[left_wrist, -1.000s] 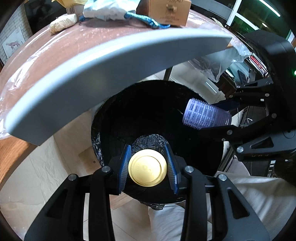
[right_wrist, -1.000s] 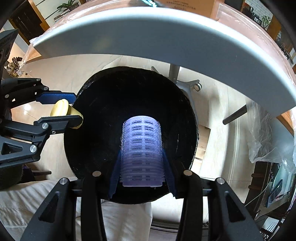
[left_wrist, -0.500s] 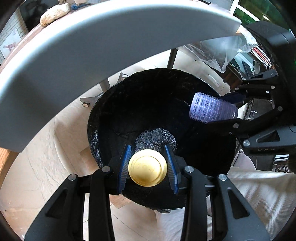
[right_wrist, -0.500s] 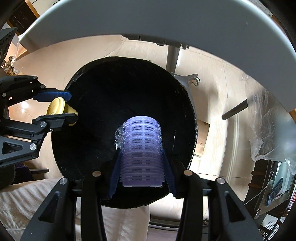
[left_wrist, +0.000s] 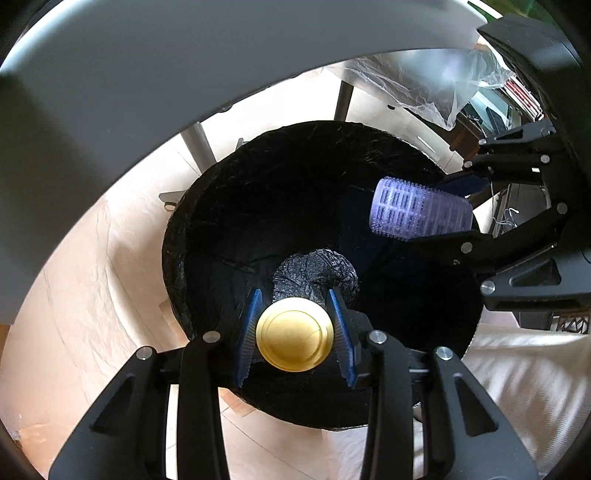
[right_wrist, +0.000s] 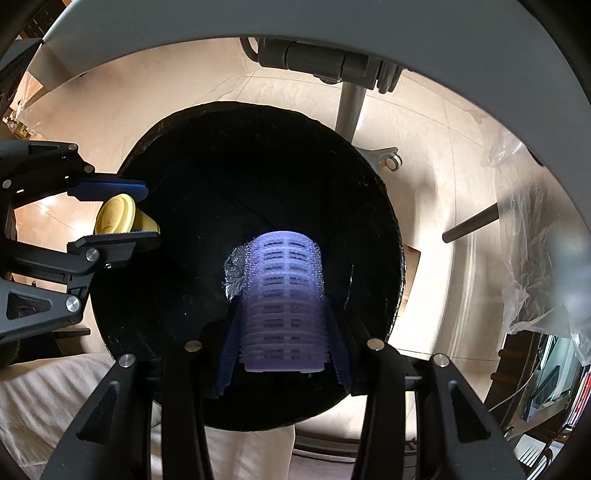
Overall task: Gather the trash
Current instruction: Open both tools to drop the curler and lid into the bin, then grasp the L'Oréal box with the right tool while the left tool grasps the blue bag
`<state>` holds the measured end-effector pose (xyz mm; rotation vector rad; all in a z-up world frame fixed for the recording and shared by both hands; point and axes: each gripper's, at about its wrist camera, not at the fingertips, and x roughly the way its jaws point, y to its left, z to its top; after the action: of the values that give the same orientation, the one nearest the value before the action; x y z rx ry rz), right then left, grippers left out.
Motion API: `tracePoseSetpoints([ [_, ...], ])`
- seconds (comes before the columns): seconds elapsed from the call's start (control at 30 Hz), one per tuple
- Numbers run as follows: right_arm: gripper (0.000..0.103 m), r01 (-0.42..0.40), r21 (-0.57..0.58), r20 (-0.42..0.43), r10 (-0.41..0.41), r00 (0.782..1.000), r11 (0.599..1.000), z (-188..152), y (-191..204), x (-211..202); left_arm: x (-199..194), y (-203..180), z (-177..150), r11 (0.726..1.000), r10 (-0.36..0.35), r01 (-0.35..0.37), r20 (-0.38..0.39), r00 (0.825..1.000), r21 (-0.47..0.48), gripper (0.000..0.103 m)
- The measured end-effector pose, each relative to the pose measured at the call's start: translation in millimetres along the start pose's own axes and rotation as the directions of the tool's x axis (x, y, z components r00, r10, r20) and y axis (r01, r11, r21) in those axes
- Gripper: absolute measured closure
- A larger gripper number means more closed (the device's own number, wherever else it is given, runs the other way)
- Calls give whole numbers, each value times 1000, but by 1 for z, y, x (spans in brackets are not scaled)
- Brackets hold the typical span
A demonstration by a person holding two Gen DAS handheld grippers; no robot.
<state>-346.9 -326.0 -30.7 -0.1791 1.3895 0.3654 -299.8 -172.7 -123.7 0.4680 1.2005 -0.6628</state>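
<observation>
Both grippers point down over a round bin lined with a black bag (left_wrist: pixel 236 206) (right_wrist: pixel 177 133). My left gripper (left_wrist: pixel 294 334) is shut on a round yellow cap-like piece (left_wrist: pixel 294 334), also seen at the bin's left rim as the yellow piece (right_wrist: pixel 116 218) in the left gripper (right_wrist: pixel 114 212). My right gripper (right_wrist: pixel 282 325) is shut on a purple hair roller (right_wrist: pixel 286 295), which hangs over the bin's mouth. From the left wrist, that roller (left_wrist: pixel 417 212) sticks out of the right gripper (left_wrist: pixel 443 210) above the bin's right side. Crumpled bag shows at the bin's bottom (left_wrist: pixel 314 269).
A grey table edge (left_wrist: pixel 147 74) (right_wrist: pixel 332 22) arches over the bin. Metal table legs (left_wrist: pixel 199 144) and a caster base (right_wrist: pixel 388 158) stand on the pale floor beside it. Clear plastic sheet (left_wrist: pixel 424 85) hangs at the right. A person's light trousers (left_wrist: pixel 524 387) are close to the bin.
Both views have sunk below the table edge, so the tabletop and its items have left the picture. The bin mouth looks larger and nearer. Both grips are unchanged.
</observation>
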Motion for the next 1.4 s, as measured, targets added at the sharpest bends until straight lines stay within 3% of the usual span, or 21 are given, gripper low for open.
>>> tracePoseSetpoints([
  [0.37,60,-13,-9,2,13,1000,1000,3,-2,-1,1,-1,0,1000,4,-4,11,1000,14,64],
  [0.47,60,-22,-11,8,22,1000,1000,3,-3,-3,-4,1,-2,1000,-23,22,32,999,12,64],
  [0.5,52,-23,-12,13,23,1000,1000,3,-4,-3,-6,1,-3,999,-30,30,41,999,13,52],
  [0.53,31,-18,-9,14,18,1000,1000,3,-5,-4,-8,2,-3,1000,-24,23,47,999,13,28],
  [0.6,20,-11,6,28,10,1000,1000,3,-7,-8,-14,3,-4,1000,-27,26,77,997,13,16],
  [0.93,20,-24,43,50,22,999,999,-5,-17,-25,-24,8,-10,1000,-24,24,74,997,0,16],
  [1.07,20,-6,45,103,2,995,999,-15,-17,-58,-54,7,-14,1000,0,-1,125,992,4,16],
  [1.13,20,7,45,159,-14,987,999,-21,-17,-87,-83,8,-15,1000,18,-19,179,984,5,16],
  [1.2,15,40,41,241,-49,969,998,-23,-17,-123,-120,11,-11,999,36,-39,266,963,6,12],
  [1.27,4,98,52,338,-110,935,994,-19,-19,-152,-154,17,-2,997,78,-77,363,929,-18,1],
  [1.33,4,130,76,419,-150,895,989,-9,-22,-171,-181,31,13,992,128,-110,466,876,-65,1],
  [1.4,4,120,102,451,-154,879,987,7,-25,-176,-187,44,36,990,136,-103,484,865,-94,1],
])
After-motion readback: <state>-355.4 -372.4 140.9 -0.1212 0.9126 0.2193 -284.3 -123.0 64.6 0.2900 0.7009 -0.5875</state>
